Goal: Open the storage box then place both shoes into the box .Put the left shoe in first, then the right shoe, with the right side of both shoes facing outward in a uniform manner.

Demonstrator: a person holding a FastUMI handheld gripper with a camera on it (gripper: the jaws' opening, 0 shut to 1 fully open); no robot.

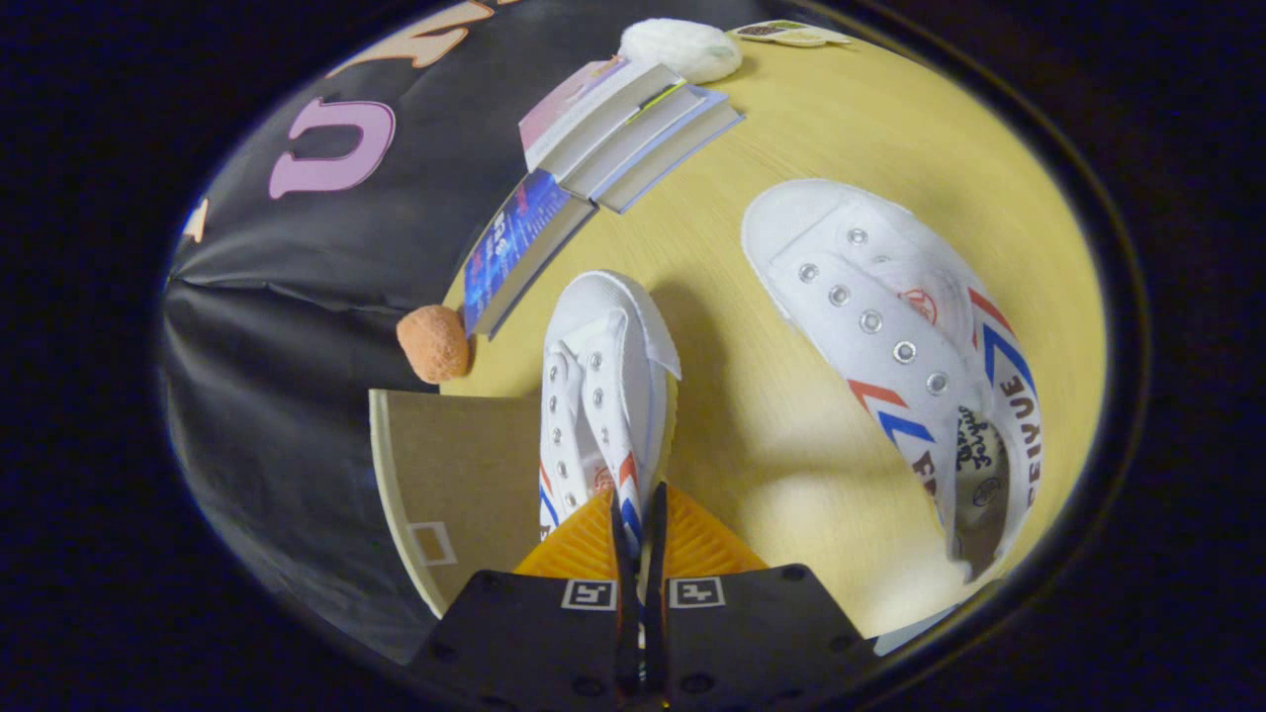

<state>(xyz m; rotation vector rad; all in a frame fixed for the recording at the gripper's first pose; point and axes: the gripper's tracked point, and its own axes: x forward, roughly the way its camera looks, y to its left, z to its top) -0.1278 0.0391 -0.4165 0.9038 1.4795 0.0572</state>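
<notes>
The hand-held gripper (pixel 638 524) is seen nearest, its two fingers drawn almost together, with only a thin slit left between them. Pinched in that slit is the side wall of a white canvas low-top shoe with red and blue chevron stripes (pixel 603 396), so the gripper is closed on this shoe. The held shoe is carried lengthwise straight ahead of the fingers, toe pointing away, its eyelet rows visible from above and its heel end hidden by the fingers.

Just beside the held shoe, and partly under it, a flat brown cardboard panel of the storage box (pixel 465 475) is laid out at the near edge of the pale yellow wooden table (pixel 791 435), reaching over that edge toward the booth wall.

A second white canvas shoe with the same red and blue stripes (pixel 895 346) is seen lying on the table, well apart from the fingers on the other side, its opening turned toward the gripper and its toe away.

Beyond the cardboard, an orange rough-surfaced ball (pixel 433 342) rests at the table's edge. Farther on, a row of books (pixel 593 168) lies along that edge, and a white fluffy round object (pixel 680 47) sits beyond them near the far corner.
</notes>
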